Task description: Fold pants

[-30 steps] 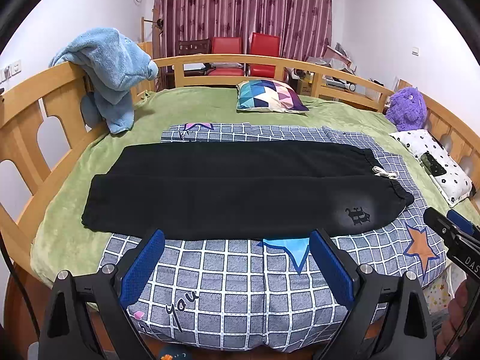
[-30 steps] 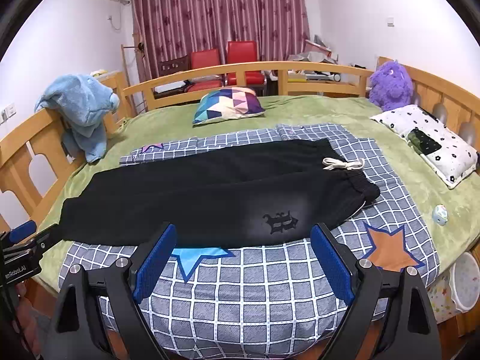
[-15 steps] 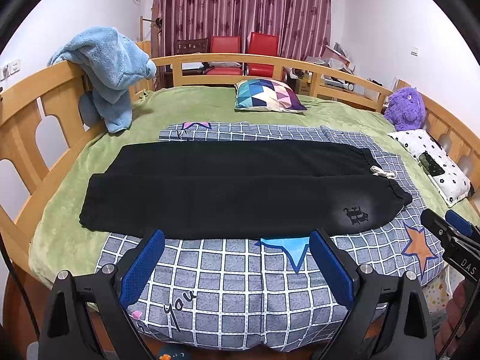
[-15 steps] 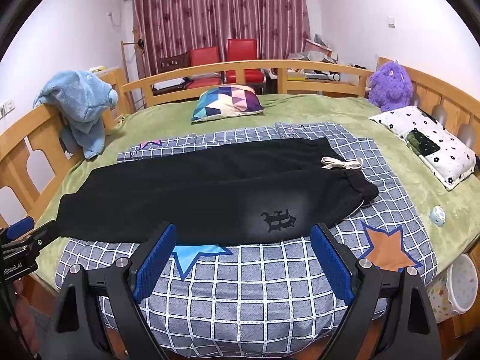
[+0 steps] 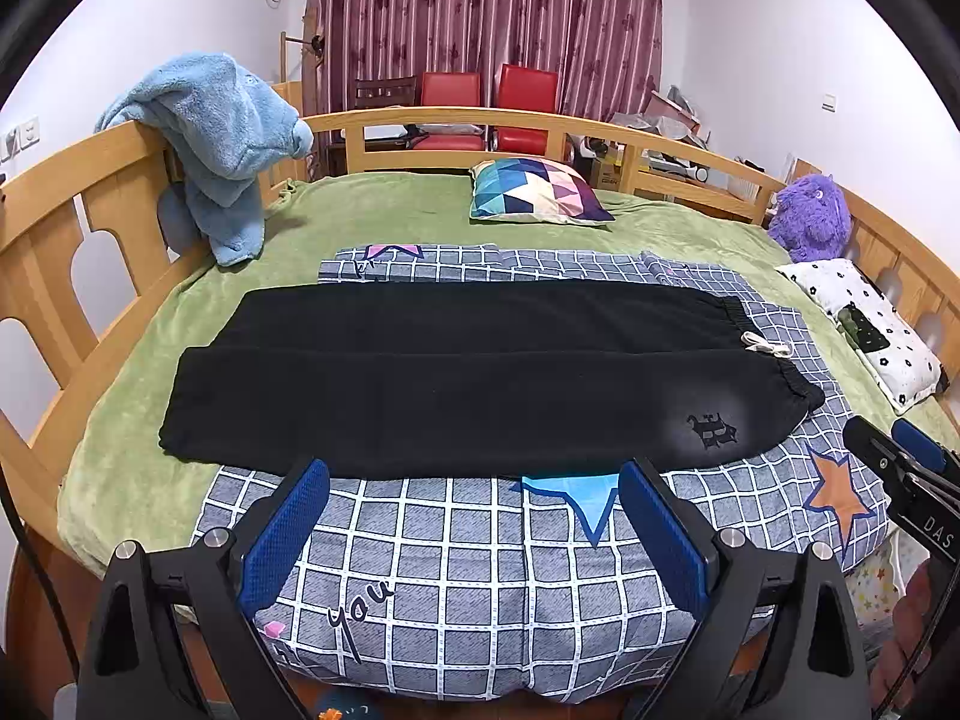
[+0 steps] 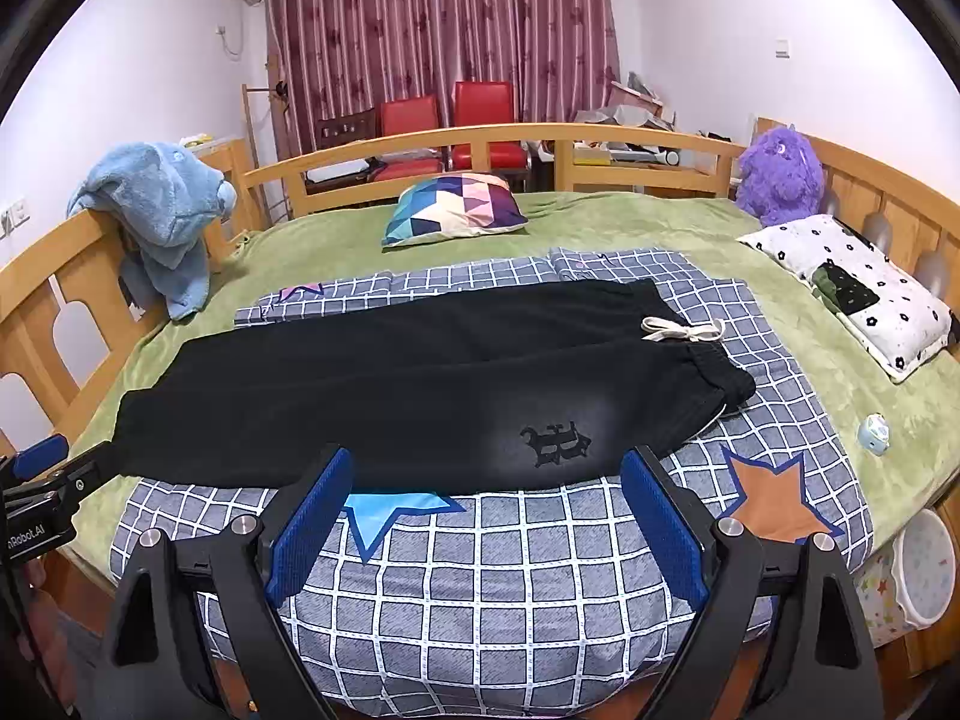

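Slightly retreated view; pants (image 5: 480, 378) on quilt (image 5: 480, 564)

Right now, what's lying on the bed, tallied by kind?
Black pants: 1
Checked quilt: 1
Pillows: 2, geometric pillow, floral pillow
Purple plush toy: 1
Small light-blue toy: 1
Total: 6

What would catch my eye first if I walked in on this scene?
Probably the black pants, spread flat across a grey checked quilt on the green bed, waistband to the right with a white drawstring. Next, the blue-padded left gripper and right gripper, both open near the bed's front edge, short of the pants. Behind, a blue plush hangs on the left rail and a purple plush toy sits far right.
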Demonstrator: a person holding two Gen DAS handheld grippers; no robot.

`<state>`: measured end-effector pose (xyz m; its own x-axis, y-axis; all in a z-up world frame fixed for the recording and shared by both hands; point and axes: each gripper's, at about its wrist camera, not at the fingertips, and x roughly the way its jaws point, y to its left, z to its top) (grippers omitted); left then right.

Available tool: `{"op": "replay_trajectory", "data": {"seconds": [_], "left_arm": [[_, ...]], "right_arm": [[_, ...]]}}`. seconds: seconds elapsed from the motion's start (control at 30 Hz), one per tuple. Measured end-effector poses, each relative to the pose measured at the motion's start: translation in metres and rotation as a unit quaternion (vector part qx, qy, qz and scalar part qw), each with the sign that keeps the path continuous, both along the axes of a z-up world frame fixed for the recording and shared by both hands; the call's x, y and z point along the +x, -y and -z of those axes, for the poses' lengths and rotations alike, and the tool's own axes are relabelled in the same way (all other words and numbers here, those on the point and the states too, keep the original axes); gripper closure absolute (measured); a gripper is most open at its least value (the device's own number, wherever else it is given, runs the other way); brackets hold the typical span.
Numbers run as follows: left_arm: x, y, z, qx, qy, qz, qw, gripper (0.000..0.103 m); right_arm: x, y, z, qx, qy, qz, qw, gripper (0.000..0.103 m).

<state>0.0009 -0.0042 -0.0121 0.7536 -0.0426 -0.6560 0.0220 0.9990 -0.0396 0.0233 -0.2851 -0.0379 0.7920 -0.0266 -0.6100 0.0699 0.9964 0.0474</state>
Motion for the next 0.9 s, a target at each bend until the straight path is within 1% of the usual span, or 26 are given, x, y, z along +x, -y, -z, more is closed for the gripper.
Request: {"op": "replay_trajectory", "data": {"seconds": [0.23,0.33,0.4,0.47,0.6,0.77,0.83,0.9], "left_arm": [[-0.001,0.002,0.001,-0.006,0.002,0.001,1.0,0.005],[-0.001,-0.001,0.0,-0.014,0.001,0.006,0.9999,0.005],[0.0,-0.002,0.001,-0.019,0.0,0.005,0.9998,0.005],[0.0,-0.005,-0.001,-0.02,0.0,0.0,0.9998,0.005],[-0.003,-0.006,-0.003,-0.021,0.0,0.0,0.9998,0.005],[-0.005,-0.007,-0.003,-0.023,-0.001,0.003,0.9997,0.005],[-0.004,-0.011,-0.003,-0.033,0.003,0.008,0.9994,0.005],[-0.001,-0.016,-0.001,-0.052,0.008,0.008,0.9986,0.005]], "right_arm": [[0.0,0.001,0.0,0.005,0.0,0.003,1.0,0.013],[-0.002,-0.001,-0.001,-0.01,0.006,0.008,1.0,0.008],[-0.004,-0.002,-0.001,-0.022,0.01,0.018,1.0,0.008],[-0.007,0.0,-0.002,-0.024,0.019,0.028,0.999,0.008],[-0.015,0.008,-0.003,-0.006,0.05,0.015,0.999,0.006],[-0.013,0.018,-0.002,0.017,0.052,0.005,0.998,0.006],[-0.012,0.025,0.002,0.042,0.056,-0.012,0.997,0.006],[-0.009,0.03,0.006,0.061,0.053,-0.023,0.997,0.006]]}}
